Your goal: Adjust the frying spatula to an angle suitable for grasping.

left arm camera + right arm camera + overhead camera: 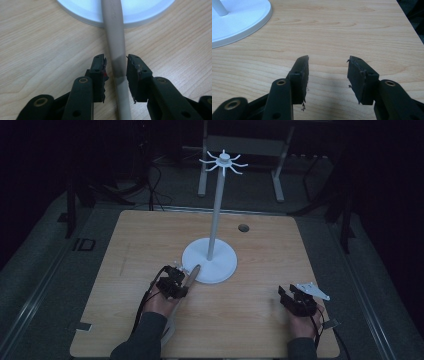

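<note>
The bench (125, 270) is pale wood with rounded corners, standing on a grey floor (40, 260) in a dark room; black cables (155, 190) trail on the floor beyond its far edge, beside the legs of a grey frame (240, 145); a small dark hole (243, 227) sits near the far edge. At the left, the left gripper (181, 276) lies low over the wood with a grey rod (115, 37) between its jaws; they stand narrow, a thin gap on each side of the rod, not yet pressing; the rod's far end lies on the rim of the stand (209, 260), whose round white base sits mid-bench, its pole topped by a ring of hooks. Bare wood spreads left of that hand and between the two hands. At the right, the right gripper (327, 75) hovers near the front right corner, jaws wide with nothing between them; the bench edge is close on its right.
</note>
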A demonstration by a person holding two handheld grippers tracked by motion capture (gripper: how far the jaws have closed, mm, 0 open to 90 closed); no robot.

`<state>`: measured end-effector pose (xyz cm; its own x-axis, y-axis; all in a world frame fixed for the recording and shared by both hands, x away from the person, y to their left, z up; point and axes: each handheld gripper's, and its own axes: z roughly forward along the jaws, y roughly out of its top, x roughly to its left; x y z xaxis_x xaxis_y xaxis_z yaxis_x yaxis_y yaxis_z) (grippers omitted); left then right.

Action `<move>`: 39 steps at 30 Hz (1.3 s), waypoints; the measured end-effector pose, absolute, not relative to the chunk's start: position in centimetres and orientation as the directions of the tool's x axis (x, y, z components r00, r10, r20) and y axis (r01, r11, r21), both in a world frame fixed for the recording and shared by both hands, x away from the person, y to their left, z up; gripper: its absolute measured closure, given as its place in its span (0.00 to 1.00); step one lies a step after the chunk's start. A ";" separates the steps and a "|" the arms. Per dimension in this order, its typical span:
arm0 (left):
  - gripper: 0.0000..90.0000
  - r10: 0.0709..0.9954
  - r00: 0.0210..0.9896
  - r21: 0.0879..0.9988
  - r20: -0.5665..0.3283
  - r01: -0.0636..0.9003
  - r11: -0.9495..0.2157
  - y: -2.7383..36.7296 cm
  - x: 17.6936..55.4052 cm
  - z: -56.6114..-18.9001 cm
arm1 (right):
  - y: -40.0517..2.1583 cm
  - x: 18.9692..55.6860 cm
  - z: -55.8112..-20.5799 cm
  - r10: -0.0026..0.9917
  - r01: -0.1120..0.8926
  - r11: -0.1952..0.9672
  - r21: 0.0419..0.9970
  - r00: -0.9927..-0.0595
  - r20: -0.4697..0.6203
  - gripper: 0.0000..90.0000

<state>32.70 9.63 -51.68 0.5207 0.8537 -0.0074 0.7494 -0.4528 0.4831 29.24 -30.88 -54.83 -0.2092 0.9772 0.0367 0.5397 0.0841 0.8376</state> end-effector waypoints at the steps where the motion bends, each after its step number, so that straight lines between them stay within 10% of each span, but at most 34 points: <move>1: 0.77 0.854 0.521 0.483 -0.007 0.749 -0.453 9.6 32.7 -51.7 | -30.9 29.3 -54.8 0.977 0.539 0.084 0.838 -0.210 0.036 0.57; 39: 0.82 0.730 0.679 0.363 0.080 0.662 -0.655 5.6 33.4 -52.7 | -31.0 29.3 -54.8 0.978 0.538 0.077 0.839 -0.202 0.040 0.56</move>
